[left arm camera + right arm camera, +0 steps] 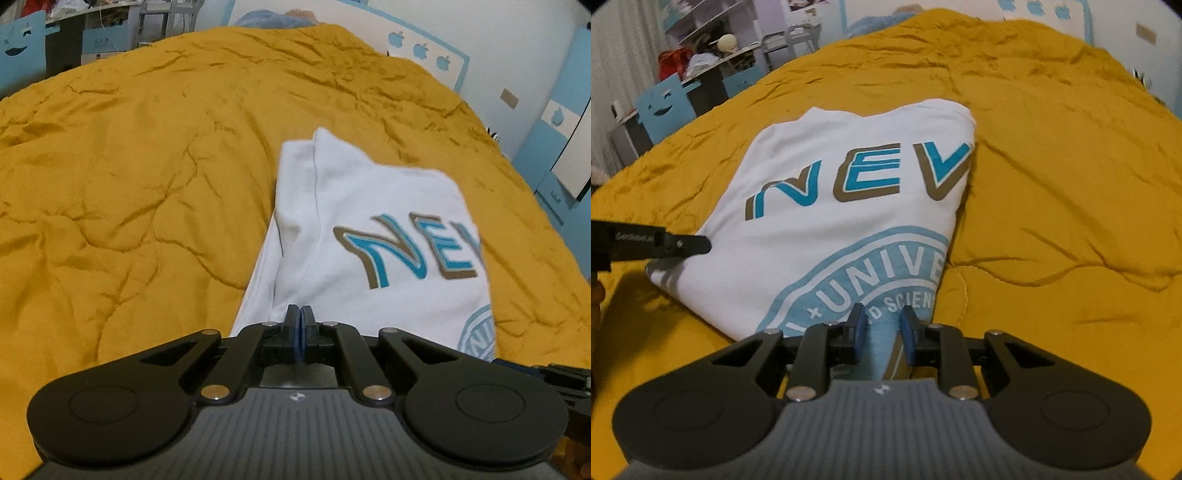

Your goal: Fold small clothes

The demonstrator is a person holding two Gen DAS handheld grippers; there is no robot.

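A folded white T-shirt (pixel 369 206) with blue and brown lettering and a pale blue round print lies flat on a mustard-yellow bedspread (pixel 147 147). My left gripper (pixel 300 312) is shut, its blue pads together at the shirt's near left edge; I see no cloth pinched between them. In the right wrist view the shirt (pixel 849 147) fills the middle, and the left gripper (pixel 701 243) reaches in from the left, just over the shirt's left edge. My right gripper (pixel 881 317) stands a little open at the shirt's near edge, with the printed cloth lying loose between its pads.
The bedspread (pixel 1052 184) spreads wide and wrinkled on all sides of the shirt. A blue chair with a smiling face (pixel 663 107) and a cluttered desk (pixel 713 62) stand beyond the bed at the back left. Blue cupboards (pixel 554 147) line the right.
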